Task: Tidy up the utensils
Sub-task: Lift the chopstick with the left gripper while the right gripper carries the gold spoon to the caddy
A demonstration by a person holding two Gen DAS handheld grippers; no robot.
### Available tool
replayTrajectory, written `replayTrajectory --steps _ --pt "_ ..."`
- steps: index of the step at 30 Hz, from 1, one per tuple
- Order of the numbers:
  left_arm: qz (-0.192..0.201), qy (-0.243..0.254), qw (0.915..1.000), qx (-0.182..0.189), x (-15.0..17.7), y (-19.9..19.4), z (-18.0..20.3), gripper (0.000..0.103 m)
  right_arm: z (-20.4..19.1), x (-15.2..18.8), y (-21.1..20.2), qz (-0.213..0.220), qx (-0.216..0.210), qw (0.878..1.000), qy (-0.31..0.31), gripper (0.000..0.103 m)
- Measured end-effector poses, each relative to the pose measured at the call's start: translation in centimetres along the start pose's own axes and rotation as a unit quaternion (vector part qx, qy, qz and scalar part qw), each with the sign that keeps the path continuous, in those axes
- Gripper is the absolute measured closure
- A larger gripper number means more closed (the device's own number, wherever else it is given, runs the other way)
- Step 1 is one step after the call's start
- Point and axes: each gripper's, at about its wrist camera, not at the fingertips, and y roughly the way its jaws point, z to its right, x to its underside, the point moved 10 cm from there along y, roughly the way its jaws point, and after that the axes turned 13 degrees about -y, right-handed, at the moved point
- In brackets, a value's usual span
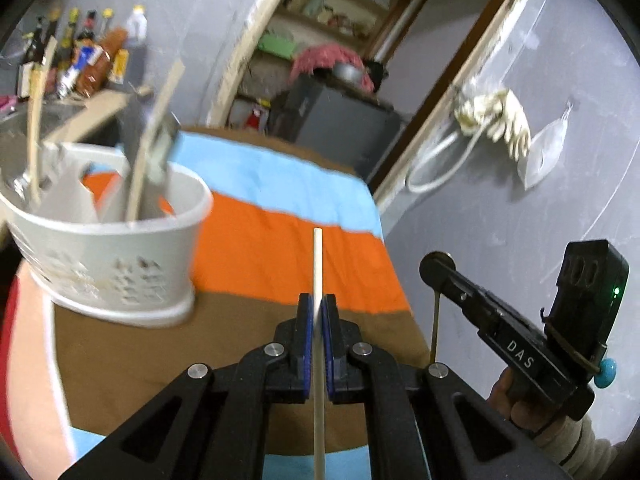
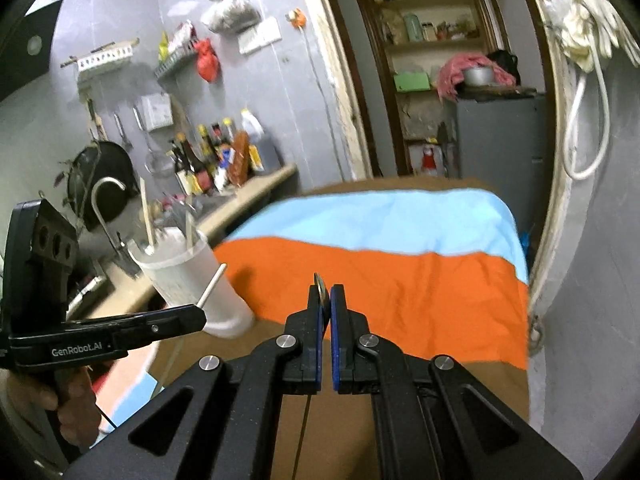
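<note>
My left gripper (image 1: 318, 300) is shut on a pale wooden chopstick (image 1: 317, 264) that points forward above the striped cloth. A white utensil caddy (image 1: 116, 256) with several wooden utensils stands to its left; it also shows in the right wrist view (image 2: 188, 280). My right gripper (image 2: 326, 294) is shut on a thin dark brass-coloured utensil (image 2: 320, 284) whose stem hangs down; in the left wrist view this gripper (image 1: 438, 264) is at the right, with the stem (image 1: 435, 328) dangling below it. The left gripper (image 2: 196, 314) shows at the left of the right wrist view.
The table is covered by a blue, orange and brown striped cloth (image 2: 400, 280). A counter with sauce bottles (image 2: 216, 160) and a sink tap (image 2: 106, 208) lies to the left. A grey wall (image 1: 520, 200) is at the right, a doorway with a grey cabinet (image 2: 500, 140) beyond.
</note>
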Motion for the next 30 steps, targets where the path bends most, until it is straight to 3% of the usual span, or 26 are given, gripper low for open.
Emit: replayTrajectory --steps 9,16,23,30 --pt "0.082 -0.013 0.9965 -0.003 -7.5 -5.1 -3.4 0.098 -5.9 -6.4 0.6 0.062 -0.022 0.998 -0.018 0.1" --pt "0.153 -0.025 0.988 0.002 -14.4 -7.8 -6.9 0.098 -8.4 -11.8 1.2 0.126 -0.014 0.992 -0.007 0.1" --pt "0.202 -0.036 0.9787 0.005 -20.1 -8.0 -10.6 0.098 -10.7 -15.6 3.7 0.156 0.008 0.988 0.0 0.1" --pt "0.242 -0.04 0.9696 0.004 -22.8 -7.5 -13.0 0.098 -12.0 -17.2 5.7 0.178 0.046 0.983 0.002 0.1"
